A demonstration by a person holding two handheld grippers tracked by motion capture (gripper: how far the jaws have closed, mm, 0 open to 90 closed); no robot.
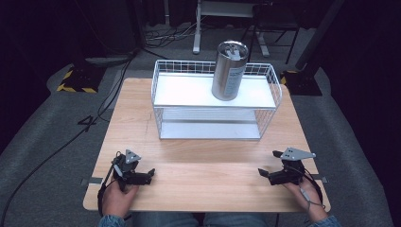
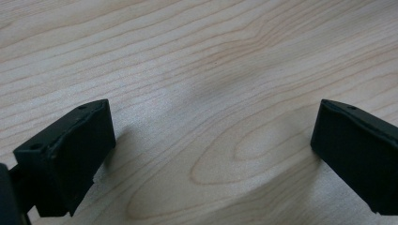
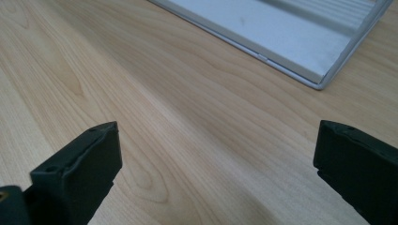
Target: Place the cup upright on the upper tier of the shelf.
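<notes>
A tall steel canister (image 1: 229, 71) with a grey label stands upright on the top shelf of a white wire rack (image 1: 161, 94) at the middle back of the wooden table (image 1: 198, 161). My left gripper (image 1: 147, 175) rests low at the front left of the table, held in a hand, jaws wide open over bare wood (image 2: 213, 122). At the front right, my right gripper (image 1: 263, 174) is also open with nothing between its jaws (image 3: 216, 140). The rack's lower shelf (image 3: 281, 33) lies ahead of it, well apart.
The rack's bottom shelf holds nothing that I can see. Grey carpet, cables and black stands with yellow-striped bases (image 1: 75, 80) surround the table. A white desk frame (image 1: 196, 28) stands behind.
</notes>
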